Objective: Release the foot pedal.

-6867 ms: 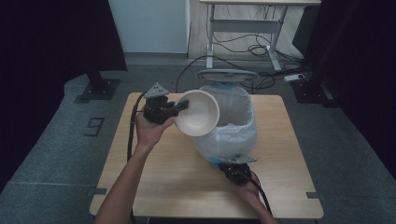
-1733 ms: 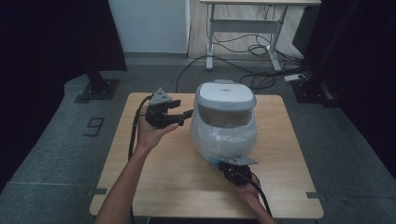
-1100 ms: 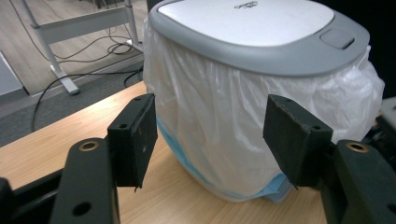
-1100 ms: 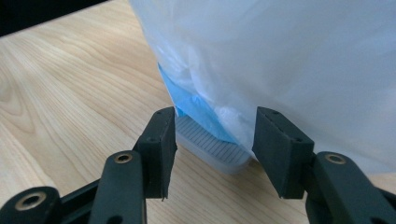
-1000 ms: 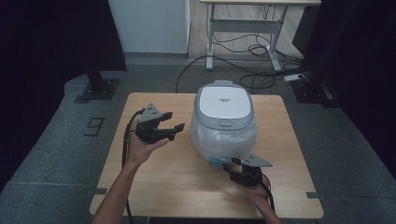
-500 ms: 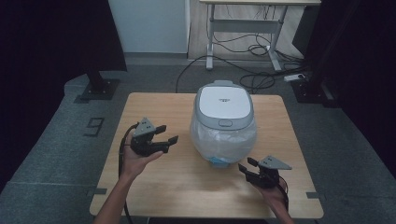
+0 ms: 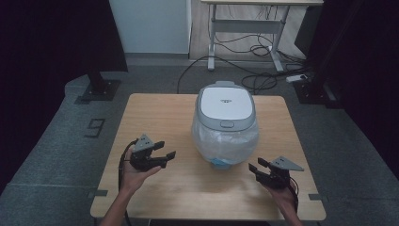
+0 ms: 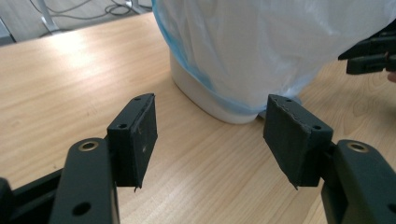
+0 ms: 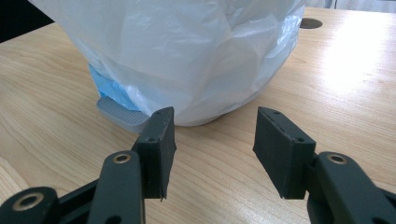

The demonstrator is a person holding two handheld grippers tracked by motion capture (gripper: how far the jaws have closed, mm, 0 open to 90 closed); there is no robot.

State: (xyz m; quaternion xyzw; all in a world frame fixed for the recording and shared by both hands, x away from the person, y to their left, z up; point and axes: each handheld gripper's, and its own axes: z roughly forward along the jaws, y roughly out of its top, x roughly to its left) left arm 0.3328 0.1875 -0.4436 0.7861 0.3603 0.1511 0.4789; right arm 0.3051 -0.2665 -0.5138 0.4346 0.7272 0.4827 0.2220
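A white bin with a grey lid (image 7: 226, 106) stands on the wooden table (image 7: 155, 113), its body wrapped in a translucent plastic bag (image 7: 225, 143) with a blue rim. The lid is down. My left gripper (image 7: 165, 155) hovers low over the table to the bin's left, open, nothing between its pads (image 8: 140, 135). My right gripper (image 7: 256, 167) is near the front right of the table, open and empty too. In the left gripper view the bag-covered bin (image 8: 275, 51) lies just ahead; in the right gripper view the bag (image 9: 187, 51) and a grey pedal (image 9: 123, 114) at the base show.
The table's front edge (image 7: 207, 217) lies close below both hands. A round cable hole (image 9: 310, 22) sits in the tabletop beyond the bin. Behind the table are a desk frame (image 7: 244, 28) and cables (image 7: 263, 80) on the floor.
The lid, earlier raised by my left gripper, is now down. Over the last second the left gripper sank away from the bin towards the front left, and the right gripper slid right, off the bin's base.
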